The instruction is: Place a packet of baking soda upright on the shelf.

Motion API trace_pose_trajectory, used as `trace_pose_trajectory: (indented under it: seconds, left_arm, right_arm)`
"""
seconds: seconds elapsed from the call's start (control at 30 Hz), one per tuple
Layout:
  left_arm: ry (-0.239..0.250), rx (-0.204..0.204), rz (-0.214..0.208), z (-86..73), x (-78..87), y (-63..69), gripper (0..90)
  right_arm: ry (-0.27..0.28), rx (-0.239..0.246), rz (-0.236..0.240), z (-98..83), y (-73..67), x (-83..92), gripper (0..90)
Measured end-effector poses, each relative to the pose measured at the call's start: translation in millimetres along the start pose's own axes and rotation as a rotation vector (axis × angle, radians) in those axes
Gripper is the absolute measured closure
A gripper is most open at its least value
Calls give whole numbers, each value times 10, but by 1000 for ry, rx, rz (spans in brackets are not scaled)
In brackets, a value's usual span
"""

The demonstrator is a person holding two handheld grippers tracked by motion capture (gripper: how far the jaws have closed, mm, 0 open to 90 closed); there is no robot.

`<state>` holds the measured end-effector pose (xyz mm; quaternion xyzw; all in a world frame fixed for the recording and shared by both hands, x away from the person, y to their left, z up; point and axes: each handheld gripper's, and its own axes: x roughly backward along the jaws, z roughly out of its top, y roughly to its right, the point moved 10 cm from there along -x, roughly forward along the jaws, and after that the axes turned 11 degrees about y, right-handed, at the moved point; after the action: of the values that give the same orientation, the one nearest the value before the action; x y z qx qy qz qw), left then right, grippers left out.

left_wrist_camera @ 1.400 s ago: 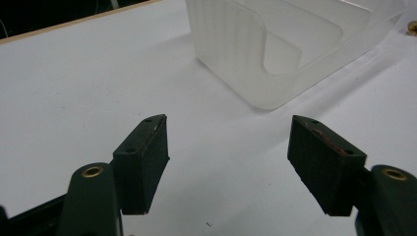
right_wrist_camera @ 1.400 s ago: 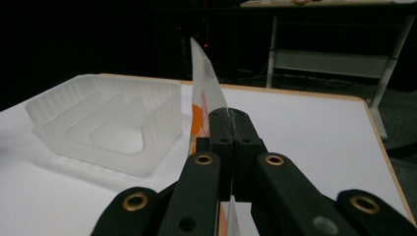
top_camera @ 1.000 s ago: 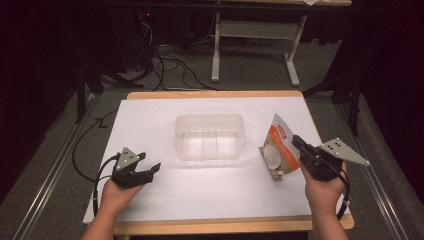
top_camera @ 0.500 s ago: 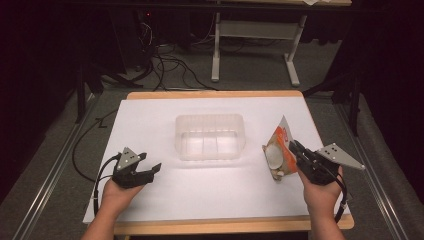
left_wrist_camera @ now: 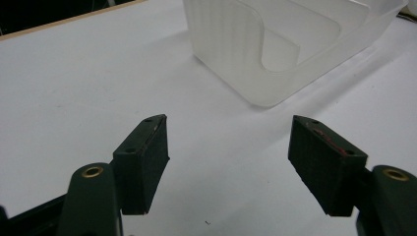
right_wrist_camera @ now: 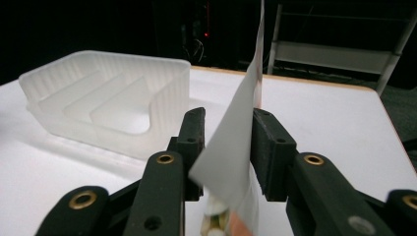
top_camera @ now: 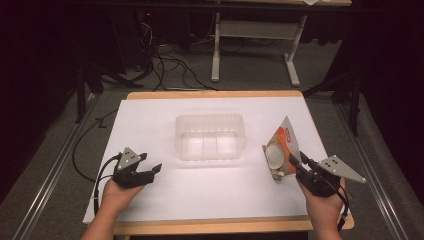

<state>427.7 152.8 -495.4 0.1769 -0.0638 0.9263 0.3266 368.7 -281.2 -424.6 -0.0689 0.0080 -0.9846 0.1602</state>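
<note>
My right hand-held gripper (top_camera: 296, 161) pinches a snack packet (top_camera: 280, 152); my left (top_camera: 152, 171) waits, spread wide with nothing between its pads.

From above, the packet stands right of the clear tray (top_camera: 210, 136) on the bench (top_camera: 165, 112). The right gripper view shows its white edge (right_wrist_camera: 233, 132) clamped between the pads.

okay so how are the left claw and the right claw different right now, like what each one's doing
The left claw is open with nothing between its jaws, while the right claw is shut on an orange and white packet. The left claw sits low over bare white table left of the clear plastic bin; the right claw holds its packet upright to the bin's right. Both are black, hand-held, and point roughly toward the bin.
</note>
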Motion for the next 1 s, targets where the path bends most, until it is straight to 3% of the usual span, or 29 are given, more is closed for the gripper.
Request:
trace_pose_trajectory:
  seconds: [0.4, 0.7, 0.8, 1.0]
  left_arm:
    - [-5, -6, -5, -5, -3, 3, 318]
    - [-17, -17, -8, -21, -24, 20, 319]
    - [-18, -17, -9, -24, -30, 30, 319]
    - [-20, -19, -8, -28, -31, 25, 319]
  right_arm:
    - [-23, -11, -12, -152, 20, 23, 642]
    - [-8, -14, -41, -151, 98, -14, 687]
    - [2, -49, -58, -155, 163, -57, 768]
    - [9, -49, -74, -148, 199, -97, 885]
